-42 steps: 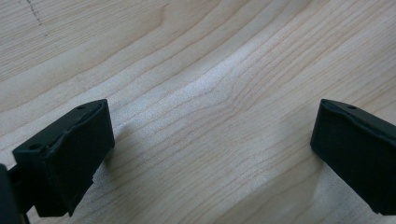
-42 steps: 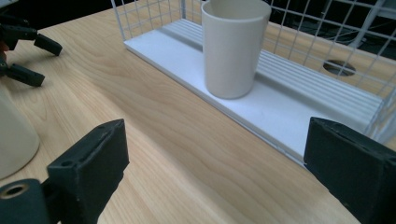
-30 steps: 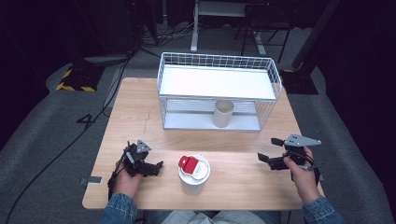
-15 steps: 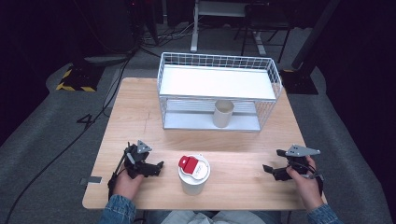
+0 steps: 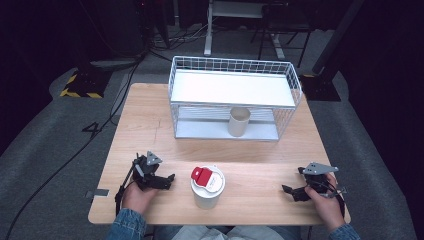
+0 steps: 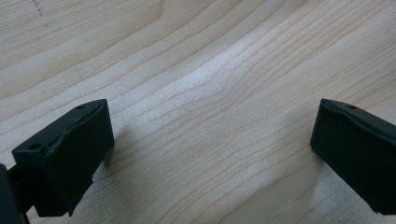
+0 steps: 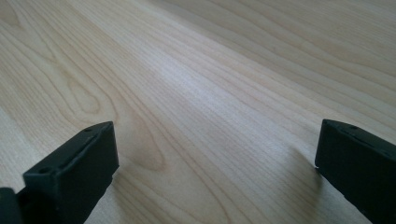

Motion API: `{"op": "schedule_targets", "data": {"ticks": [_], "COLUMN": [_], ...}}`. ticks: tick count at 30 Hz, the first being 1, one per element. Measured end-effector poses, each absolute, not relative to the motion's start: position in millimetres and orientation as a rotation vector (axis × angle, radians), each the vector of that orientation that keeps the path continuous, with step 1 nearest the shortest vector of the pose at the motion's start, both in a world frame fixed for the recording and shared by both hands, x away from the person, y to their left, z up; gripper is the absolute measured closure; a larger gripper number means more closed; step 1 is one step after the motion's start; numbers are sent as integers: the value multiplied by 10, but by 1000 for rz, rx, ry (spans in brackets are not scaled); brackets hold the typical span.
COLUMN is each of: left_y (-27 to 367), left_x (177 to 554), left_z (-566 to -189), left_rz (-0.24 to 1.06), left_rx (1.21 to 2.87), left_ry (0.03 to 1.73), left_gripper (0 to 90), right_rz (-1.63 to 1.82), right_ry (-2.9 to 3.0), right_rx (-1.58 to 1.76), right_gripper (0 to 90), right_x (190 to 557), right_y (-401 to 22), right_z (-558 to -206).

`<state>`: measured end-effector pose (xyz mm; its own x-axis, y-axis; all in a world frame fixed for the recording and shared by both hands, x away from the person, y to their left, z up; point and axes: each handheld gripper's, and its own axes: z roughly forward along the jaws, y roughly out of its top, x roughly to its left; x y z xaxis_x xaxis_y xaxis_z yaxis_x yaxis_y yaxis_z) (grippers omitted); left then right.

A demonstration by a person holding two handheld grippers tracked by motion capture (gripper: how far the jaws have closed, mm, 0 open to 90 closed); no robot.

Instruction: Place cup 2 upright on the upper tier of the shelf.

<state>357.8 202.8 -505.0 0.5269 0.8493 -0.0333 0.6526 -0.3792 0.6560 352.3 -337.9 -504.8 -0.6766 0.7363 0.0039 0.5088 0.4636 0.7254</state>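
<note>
High view: white cup [image 5: 207, 186] stands between left gripper [image 5: 159, 179] and right gripper [image 5: 296, 192].

A single readable mark shows in the high view, a dark numeral "4" [image 5: 94, 129] on the grey floor [image 5: 45, 150] at about nine o'clock from the wooden table [image 5: 150, 120], just off its left edge, and no other text or label can be read.
</note>
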Motion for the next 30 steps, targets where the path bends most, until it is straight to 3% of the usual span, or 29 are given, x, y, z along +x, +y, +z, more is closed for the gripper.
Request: {"op": "schedule_targets", "data": {"ticks": [20,30], "left_y": [2108,2137], "left_x": [3549,3396], "left_z": [-5023,-4838], "left_rz": [356,386], "left_rx": [2107,1991], "left_ry": [1234,1118], "left_gripper": [0,0], "right_rz": [988,991], "right_ry": [2380,2383], "right_rx": [1124,1120], "right_gripper": [0,0], "right_x": [3527,3536], "right_y": [-3321,-3317], "right_z": [-5060,-5060]}}
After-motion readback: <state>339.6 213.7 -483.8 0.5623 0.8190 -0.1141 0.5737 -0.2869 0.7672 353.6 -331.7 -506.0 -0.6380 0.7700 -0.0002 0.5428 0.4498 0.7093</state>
